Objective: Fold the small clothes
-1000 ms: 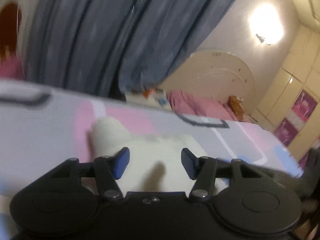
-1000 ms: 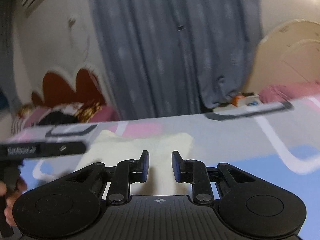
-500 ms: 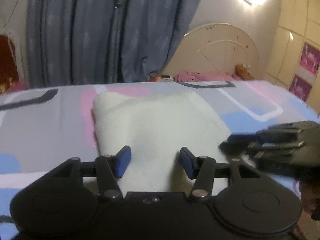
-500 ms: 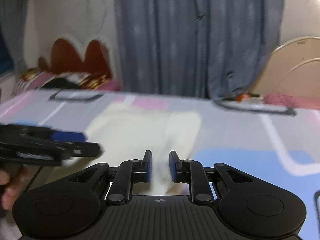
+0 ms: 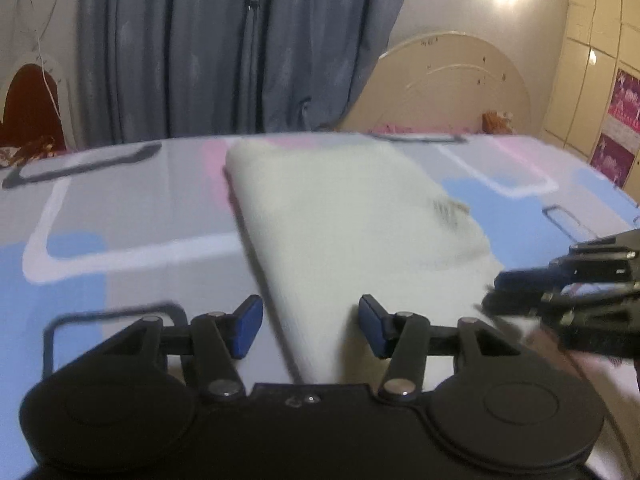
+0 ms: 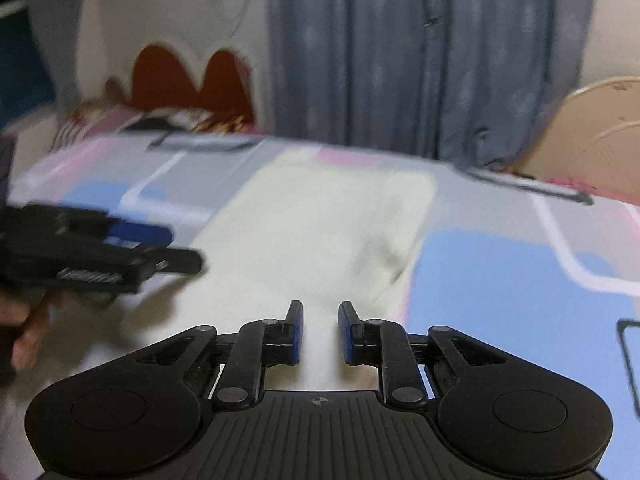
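A cream cloth (image 5: 340,216) is lying flat on a bed sheet (image 5: 120,208) printed with grey, blue and pink blocks, stretching away ahead of both tongs toward a grey-blue curtain (image 5: 224,48).

The left tongs (image 5: 310,330) are hovering over the cloth's near left edge, with that edge running between the blue pads (image 5: 246,330). The jaws are standing about half open and are closing slightly, and the pads are not pressing on the fabric, so nothing is being held.

The right tongs (image 6: 320,332) are hovering over the near end of the cloth (image 6: 320,232), jaws narrowed to a small gap with bare cloth showing through it (whether the tips are touching the fabric is unclear). Nothing is pinched between them.

Each tool is showing in the other's view: the right one (image 5: 568,292) is reaching in from the right of the left tongs, and the left one (image 6: 92,252), gripped by a hand (image 6: 28,332), is sitting to the left of the right tongs. Both are blurred.
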Tool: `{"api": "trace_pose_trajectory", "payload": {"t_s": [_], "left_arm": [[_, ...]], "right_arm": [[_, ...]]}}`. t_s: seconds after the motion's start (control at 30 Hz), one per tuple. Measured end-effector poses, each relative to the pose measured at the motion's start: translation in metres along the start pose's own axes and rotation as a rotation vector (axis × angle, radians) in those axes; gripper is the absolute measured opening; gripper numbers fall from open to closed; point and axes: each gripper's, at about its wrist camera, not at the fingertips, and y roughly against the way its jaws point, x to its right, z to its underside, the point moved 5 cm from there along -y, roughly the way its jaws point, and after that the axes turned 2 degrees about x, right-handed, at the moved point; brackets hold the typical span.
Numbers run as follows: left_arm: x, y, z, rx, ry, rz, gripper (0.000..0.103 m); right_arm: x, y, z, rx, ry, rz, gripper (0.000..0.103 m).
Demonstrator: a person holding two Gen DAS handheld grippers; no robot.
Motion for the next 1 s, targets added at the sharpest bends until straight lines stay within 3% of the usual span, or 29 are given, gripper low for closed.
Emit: {"api": "trace_pose_trajectory", "payload": {"t_s": [0.07,0.27,0.4,0.57,0.7,0.8,0.93,1.0], "left_arm": [[0.006,0.001,0.007,-0.024,-0.027,-0.016,0.051],[0.005,0.018,0.024,-0.023,-0.047,-0.063,0.061],[0.002,0.027,0.027,-0.022,-0.022,-0.068,0.059],[0.009,0.026,0.026,-0.032,-0.023,-0.082,0.06],[0.012,0.026,0.029,-0.042,-0.032,-0.093,0.06],[0.013,0.026,0.029,-0.046,-0.036,-0.104,0.06],[0.014,0.025,0.031,-0.049,-0.036,-0.108,0.06],[0.014,0.025,0.031,-0.051,-0.034,-0.109,0.061]], "right_arm": [[-0.004,-0.006,0.012,-0.044,0.029,0.046,0.02],[0.01,0.001,0.028,-0.059,0.009,0.138,0.02],[0.016,0.012,0.029,-0.056,-0.044,0.131,0.02],[0.002,0.032,0.014,0.049,-0.055,0.099,0.02],[-0.002,0.01,0.028,-0.051,-0.04,0.116,0.02],[0.005,0.012,0.025,-0.053,-0.113,0.117,0.02],[-0.004,0.025,0.012,0.016,-0.095,0.108,0.02],[-0.001,0.01,0.021,-0.06,-0.092,0.127,0.02]]}}
